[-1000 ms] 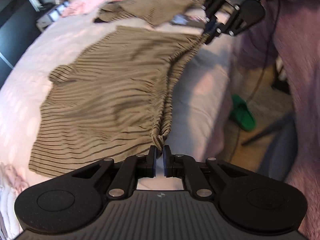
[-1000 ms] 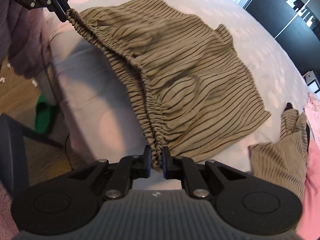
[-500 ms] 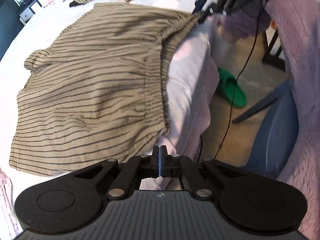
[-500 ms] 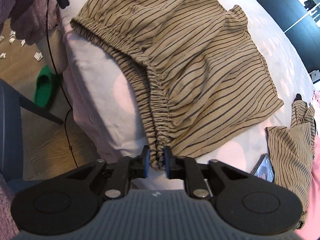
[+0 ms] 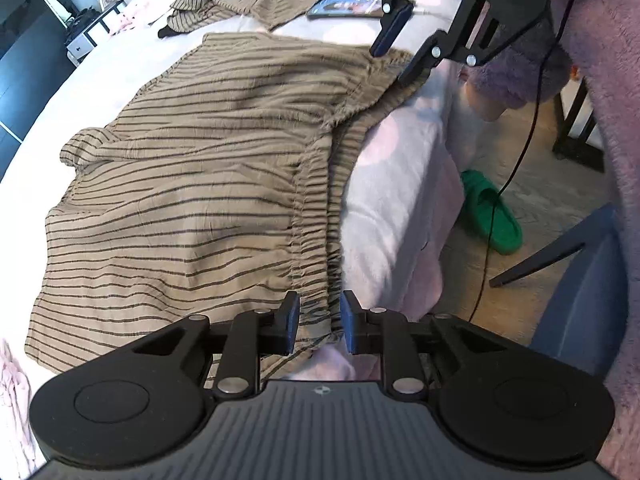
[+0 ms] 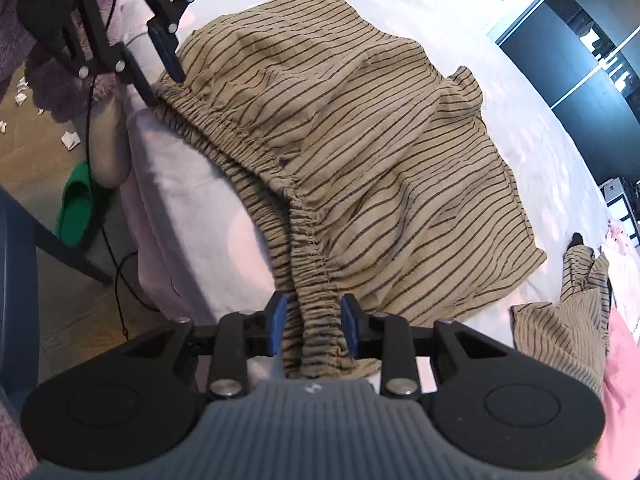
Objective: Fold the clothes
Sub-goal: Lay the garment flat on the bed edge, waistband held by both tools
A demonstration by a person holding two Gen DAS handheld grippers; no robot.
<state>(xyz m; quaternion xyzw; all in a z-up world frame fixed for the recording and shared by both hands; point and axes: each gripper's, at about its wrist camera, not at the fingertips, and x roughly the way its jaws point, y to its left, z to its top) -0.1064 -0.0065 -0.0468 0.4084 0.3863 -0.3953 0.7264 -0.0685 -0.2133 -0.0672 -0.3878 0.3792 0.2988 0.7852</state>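
Grippers, left and right, are opening, letting go of brown striped cloth shorts; they lie flat, ready for folding.

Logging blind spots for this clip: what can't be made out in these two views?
- Striped shorts: waistband corners, both wrist views, hidden under each gripper's own body.
- Striped top: right wrist view, cut off by the edge.
- Phone screen: left wrist view, too small.
- Green slipper: right wrist view, partly behind the chair.

Your left gripper and right gripper are black, with ribbed grey bases, round discs, shiny silver screws and dark blue fingers. You wear a fuzzy purple sleeve, and a thin black cable hangs down.
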